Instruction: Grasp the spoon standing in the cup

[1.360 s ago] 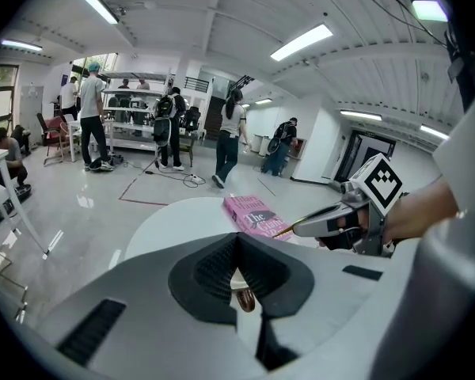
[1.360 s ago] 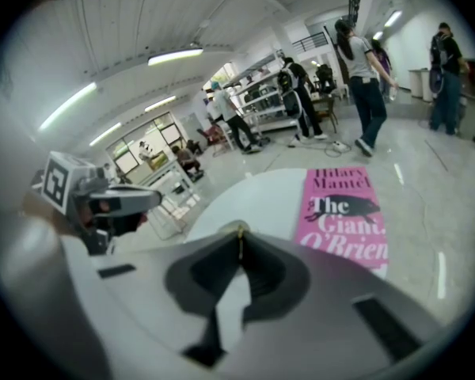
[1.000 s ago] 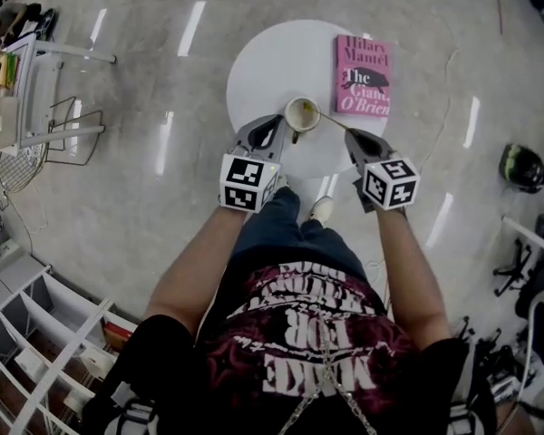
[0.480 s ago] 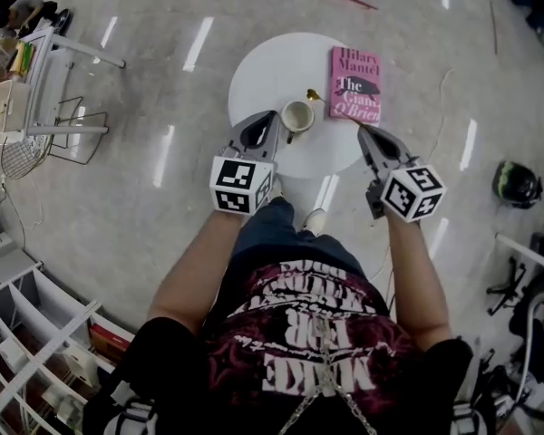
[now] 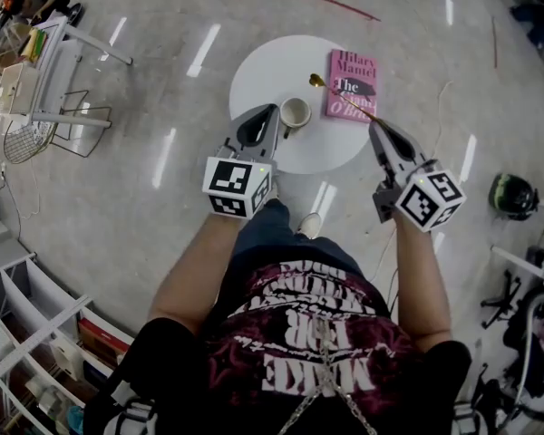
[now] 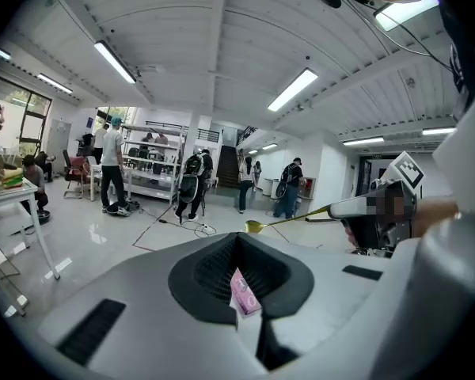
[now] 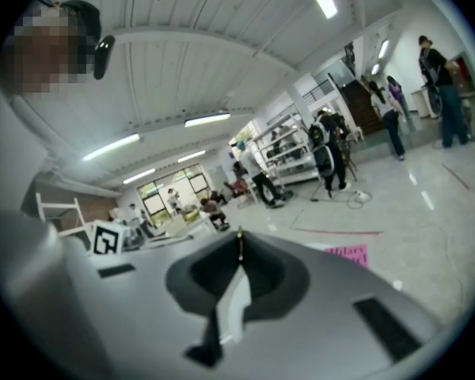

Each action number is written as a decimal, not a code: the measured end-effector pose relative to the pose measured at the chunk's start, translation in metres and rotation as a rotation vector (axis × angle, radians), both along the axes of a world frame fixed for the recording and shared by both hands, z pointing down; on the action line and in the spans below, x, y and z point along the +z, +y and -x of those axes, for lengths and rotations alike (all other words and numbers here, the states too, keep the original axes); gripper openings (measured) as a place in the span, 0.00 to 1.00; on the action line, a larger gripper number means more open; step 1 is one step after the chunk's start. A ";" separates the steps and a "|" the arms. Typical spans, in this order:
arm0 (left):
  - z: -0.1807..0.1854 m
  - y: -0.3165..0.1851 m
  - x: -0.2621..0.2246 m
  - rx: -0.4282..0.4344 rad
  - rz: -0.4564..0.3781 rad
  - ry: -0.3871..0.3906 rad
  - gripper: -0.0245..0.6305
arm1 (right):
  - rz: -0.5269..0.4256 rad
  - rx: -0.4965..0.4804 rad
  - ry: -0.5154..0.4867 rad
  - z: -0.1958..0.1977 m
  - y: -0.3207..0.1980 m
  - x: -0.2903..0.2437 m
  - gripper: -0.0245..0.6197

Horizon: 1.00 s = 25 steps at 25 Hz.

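Left gripper point(image 5: 268, 113): jaws drawn together, nothing gripped; parked just left of the cup, over the near edge of the round white table point(image 5: 254, 71).

Cup point(image 5: 296, 113): pale mug, upright on the table, apart from both grippers; now without the spoon.

Spoon point(image 5: 344, 101): slim, gold-coloured, long-handled. Out of the cup, held aloft at a slant, bowl end up and to the left above the table, handle end clamped in the right claw. Judged light, rigid and slick metal; liable to pivot or slip if pinched at the very tip. Best taken across the flat of the handle, somewhat in from the end, with a firm squeeze.

Book point(image 5: 354, 84): pink paperback lying flat on the table's right side, beneath the spoon's line.

Right gripper point(image 5: 375, 125): closed on the spoon handle, just off the table's right edge.

Change against a second ago: spoon then leaning in the cup with the right claw at its handle; since lifted clear and drawn rightward. Cup, book and left gripper much as before.
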<state>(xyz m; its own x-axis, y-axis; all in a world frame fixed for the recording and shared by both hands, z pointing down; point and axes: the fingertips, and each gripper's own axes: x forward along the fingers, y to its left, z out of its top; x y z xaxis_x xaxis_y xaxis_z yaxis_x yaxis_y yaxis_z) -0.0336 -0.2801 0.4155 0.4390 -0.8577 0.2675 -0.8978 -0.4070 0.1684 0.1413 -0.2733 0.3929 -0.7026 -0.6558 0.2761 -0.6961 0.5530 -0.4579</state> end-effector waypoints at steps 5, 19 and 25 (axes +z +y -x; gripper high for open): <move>-0.003 0.011 -0.010 -0.012 -0.019 0.001 0.07 | -0.031 -0.011 -0.055 -0.005 0.012 -0.025 0.09; 0.003 0.020 0.008 -0.024 0.021 -0.015 0.07 | -0.061 -0.033 -0.088 0.004 0.016 -0.041 0.09; 0.016 0.014 0.019 -0.023 0.046 -0.018 0.07 | -0.022 -0.025 -0.034 0.015 0.008 -0.010 0.09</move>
